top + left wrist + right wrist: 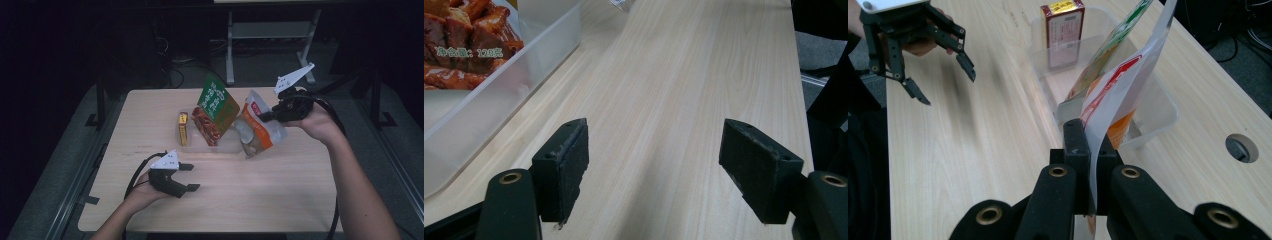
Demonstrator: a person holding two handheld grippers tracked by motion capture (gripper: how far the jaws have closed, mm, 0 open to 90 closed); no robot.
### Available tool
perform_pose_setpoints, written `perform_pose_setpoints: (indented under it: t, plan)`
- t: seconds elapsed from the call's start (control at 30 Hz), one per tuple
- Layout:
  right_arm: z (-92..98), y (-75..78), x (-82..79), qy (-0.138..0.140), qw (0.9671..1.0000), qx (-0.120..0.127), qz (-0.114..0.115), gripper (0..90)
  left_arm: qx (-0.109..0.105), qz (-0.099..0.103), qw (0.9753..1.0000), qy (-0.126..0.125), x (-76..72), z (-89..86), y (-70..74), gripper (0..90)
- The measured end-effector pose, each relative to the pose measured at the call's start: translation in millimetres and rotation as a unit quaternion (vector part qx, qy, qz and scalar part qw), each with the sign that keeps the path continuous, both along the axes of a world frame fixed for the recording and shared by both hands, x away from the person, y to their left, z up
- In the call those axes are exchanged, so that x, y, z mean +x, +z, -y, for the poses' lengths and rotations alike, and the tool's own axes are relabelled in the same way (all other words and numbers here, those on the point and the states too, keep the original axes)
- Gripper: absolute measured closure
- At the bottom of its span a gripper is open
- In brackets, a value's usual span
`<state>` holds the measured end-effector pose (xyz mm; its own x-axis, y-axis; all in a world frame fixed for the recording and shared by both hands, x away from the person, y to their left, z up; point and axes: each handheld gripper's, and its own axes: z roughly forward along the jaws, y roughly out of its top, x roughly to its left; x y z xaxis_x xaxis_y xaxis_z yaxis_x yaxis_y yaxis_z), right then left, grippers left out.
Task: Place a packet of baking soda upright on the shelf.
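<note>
My right gripper (264,116) is shut on the top edge of a white and orange snack bag (256,131), which it holds tilted over the right end of a clear plastic bin (226,146). The bag (1113,95) rises from between the closed jaws of the right gripper (1091,172). A green and red food packet (216,109) leans inside the bin, and a small red and yellow box (183,128) stands at its left end. My left gripper (190,177) stands open near the table's front left, with nothing between its jaws. In the left gripper view the gripper (654,172) hovers over bare wood.
The light wooden table (280,185) has free room in front and to the right. A round cable hole (1241,148) lies beyond the bin (1153,107). Table legs and cables stand on the dark floor behind.
</note>
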<state>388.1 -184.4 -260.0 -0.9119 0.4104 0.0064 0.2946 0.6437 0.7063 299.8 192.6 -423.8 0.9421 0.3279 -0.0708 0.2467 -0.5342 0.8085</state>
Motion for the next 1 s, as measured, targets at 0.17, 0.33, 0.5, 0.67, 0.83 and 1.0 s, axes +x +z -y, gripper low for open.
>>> perform_pose_setpoints:
  t: [0.17, 0.33, 0.5, 0.67, 0.83, 1.0]
  plan:
    - [-3.1, 5.4, 6.6, -0.003, 1.0, -0.005, 0.003, 90.0, 0.001, 0.0, 1.0, -0.001, 0.6, 0.2, -0.4, 27.6]
    - [-9.9, 13.5, 13.1, -0.005, 0.9999, -0.011, 0.006, 90.0, 0.001, -0.005, 1.0, -0.001, -0.4, 1.9, -1.0, 27.6]
    - [-18.4, 18.2, 20.0, -0.007, 0.9998, -0.018, 0.009, 90.0, 0.004, -0.006, 1.0, -0.003, -0.1, 2.0, -1.2, 27.6]
    - [-27.1, 19.6, 26.0, -0.005, 0.9996, -0.024, 0.013, 90.0, 0.006, -0.008, 0.9999, -0.002, 0.3, 1.5, -1.6, 27.6]
    - [-31.7, 19.6, 32.8, -0.008, 0.9995, -0.027, 0.016, 90.0, 0.009, -0.008, 0.9999, -0.001, 1.0, 1.5, -1.9, 27.6]
    - [-38.4, 20.2, 38.6, -0.01, 0.9993, -0.031, 0.016, 90.0, 0.015, -0.011, 0.9998, -0.001, 1.1, 1.9, -2.4, 27.6]
